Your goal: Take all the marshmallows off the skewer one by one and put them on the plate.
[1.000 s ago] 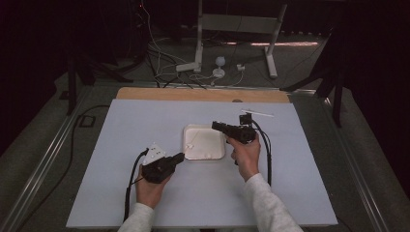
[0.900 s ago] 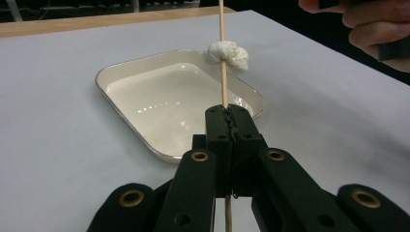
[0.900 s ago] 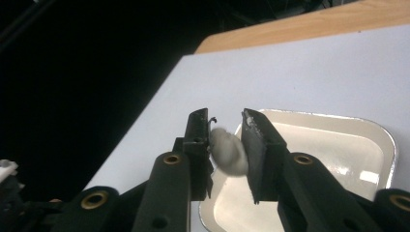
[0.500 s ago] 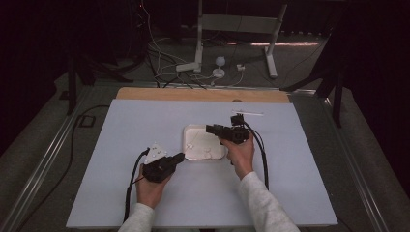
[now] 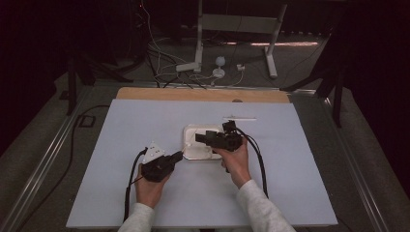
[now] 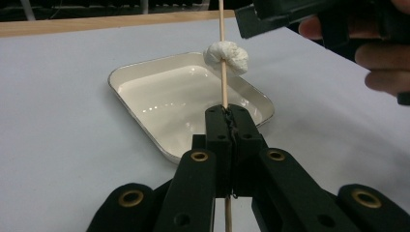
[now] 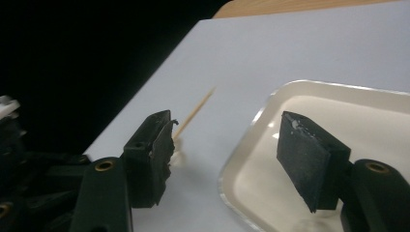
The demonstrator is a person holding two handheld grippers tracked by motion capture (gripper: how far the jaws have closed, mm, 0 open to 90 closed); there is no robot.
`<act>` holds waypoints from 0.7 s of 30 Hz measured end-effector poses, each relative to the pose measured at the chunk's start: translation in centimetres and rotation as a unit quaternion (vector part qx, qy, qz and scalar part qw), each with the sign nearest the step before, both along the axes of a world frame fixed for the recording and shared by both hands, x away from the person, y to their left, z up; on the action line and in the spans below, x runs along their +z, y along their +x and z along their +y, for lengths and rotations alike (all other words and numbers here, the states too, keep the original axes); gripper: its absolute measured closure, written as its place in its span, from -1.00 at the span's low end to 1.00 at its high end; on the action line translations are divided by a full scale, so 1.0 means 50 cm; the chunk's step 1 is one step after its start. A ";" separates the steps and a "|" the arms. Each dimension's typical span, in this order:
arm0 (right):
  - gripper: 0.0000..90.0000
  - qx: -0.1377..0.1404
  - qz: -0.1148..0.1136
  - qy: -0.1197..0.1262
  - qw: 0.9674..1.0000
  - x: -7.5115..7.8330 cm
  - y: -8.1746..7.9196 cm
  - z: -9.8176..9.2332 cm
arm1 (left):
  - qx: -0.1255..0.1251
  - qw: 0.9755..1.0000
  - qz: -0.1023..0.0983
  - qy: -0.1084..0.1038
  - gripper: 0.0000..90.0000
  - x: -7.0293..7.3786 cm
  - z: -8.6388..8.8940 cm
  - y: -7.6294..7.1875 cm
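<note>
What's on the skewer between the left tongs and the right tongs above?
A white marshmallow threaded on the wooden skewer, above the left tongs, below the right tongs, in the left gripper view.

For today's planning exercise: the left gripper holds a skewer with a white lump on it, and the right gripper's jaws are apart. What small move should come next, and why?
Probably pull the right gripper clear: its jaws have just been opening with nothing between them, and the lump sits threaded on the skewer above the tray, clamped by the left gripper.
</note>
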State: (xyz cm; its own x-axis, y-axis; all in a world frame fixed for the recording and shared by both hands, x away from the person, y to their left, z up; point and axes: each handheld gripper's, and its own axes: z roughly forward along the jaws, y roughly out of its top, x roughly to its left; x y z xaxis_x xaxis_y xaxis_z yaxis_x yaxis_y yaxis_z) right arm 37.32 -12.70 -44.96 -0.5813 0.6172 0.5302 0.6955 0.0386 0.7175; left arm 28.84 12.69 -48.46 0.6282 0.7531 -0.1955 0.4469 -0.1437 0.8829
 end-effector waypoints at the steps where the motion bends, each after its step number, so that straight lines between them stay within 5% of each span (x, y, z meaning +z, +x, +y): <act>1: -0.18 0.004 0.001 0.003 1.000 0.000 -0.003 0.004 | 0.001 1.000 0.000 -0.001 1.00 0.001 0.000 0.000; 21: -0.21 0.042 0.016 0.022 0.999 -0.027 -0.031 0.062 | 0.000 1.000 -0.012 -0.011 1.00 0.008 -0.002 -0.004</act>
State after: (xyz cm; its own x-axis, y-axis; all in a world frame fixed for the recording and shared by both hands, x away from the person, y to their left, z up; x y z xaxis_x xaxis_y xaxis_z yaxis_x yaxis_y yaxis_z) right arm 35.79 -9.60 -46.32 -0.6120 0.5429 0.5751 0.7139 0.0664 0.6971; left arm 28.64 12.61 -48.07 0.6328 0.7489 -0.1967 0.4254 -0.1240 0.8965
